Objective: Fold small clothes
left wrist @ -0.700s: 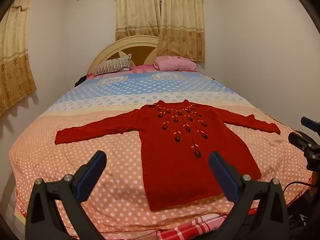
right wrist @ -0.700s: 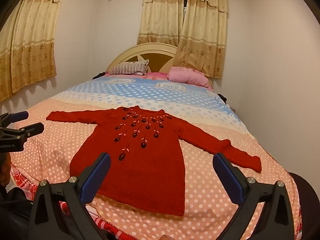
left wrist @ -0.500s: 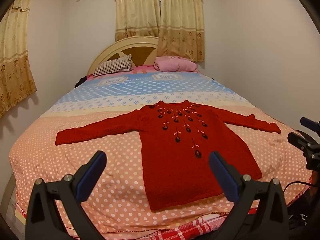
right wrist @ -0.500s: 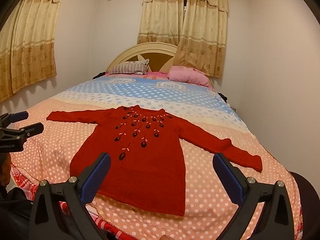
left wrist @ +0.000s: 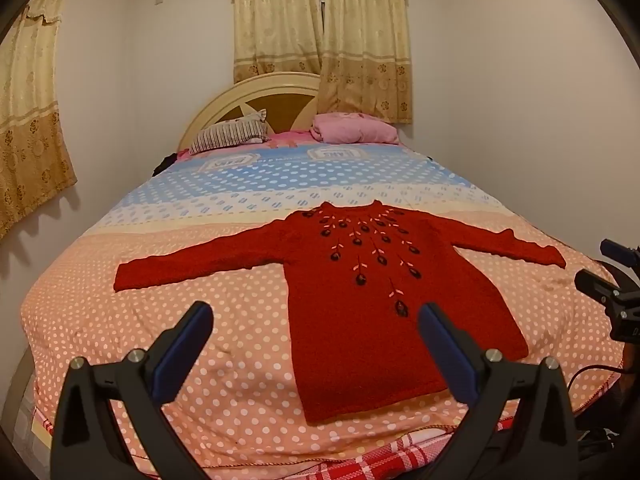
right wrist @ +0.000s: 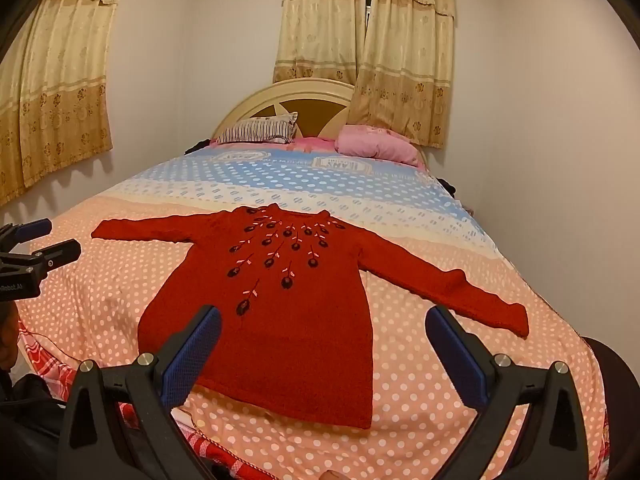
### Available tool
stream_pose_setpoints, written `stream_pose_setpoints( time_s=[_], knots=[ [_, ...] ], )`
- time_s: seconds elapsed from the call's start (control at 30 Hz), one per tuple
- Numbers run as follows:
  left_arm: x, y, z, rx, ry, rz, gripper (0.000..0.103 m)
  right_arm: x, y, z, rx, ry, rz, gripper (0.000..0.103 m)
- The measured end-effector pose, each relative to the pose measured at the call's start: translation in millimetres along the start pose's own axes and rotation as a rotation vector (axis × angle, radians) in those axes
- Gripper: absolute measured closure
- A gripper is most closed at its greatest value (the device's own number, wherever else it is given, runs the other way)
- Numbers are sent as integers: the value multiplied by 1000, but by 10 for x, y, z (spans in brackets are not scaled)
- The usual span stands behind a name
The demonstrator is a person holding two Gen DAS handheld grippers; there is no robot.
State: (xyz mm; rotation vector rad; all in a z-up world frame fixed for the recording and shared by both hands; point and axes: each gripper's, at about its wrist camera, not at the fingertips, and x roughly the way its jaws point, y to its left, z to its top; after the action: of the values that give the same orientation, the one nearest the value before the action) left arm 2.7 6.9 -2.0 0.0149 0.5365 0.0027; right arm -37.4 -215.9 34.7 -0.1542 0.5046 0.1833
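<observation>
Red knitted sweater (left wrist: 360, 312) was lying flat and face up on the near end of the polka-dot bedspread (left wrist: 224, 360), both sleeves spread wide, so no fold had been made yet. Left gripper (left wrist: 316, 350) and right gripper (right wrist: 324, 354) both hung short of it with jaws wide apart, nothing between them. Basically all the folding was left to do.

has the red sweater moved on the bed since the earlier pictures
No. The red sweater lies spread flat in the same place on the dotted bedspread, its neck at the same pale stripe, both sleeves out as before.
</observation>
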Motion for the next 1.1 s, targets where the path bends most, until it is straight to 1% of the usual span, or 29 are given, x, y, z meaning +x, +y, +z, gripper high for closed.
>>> stream_pose_setpoints(
  time_s=[0.07,1.1],
  knots=[
    [8,9,-1,-1,-1,2,0,59,-3,-25,3,4,2,1],
    [29,53,-1,-9,0,12,0,84,-4,-43,17,22,14,1]
  ],
)
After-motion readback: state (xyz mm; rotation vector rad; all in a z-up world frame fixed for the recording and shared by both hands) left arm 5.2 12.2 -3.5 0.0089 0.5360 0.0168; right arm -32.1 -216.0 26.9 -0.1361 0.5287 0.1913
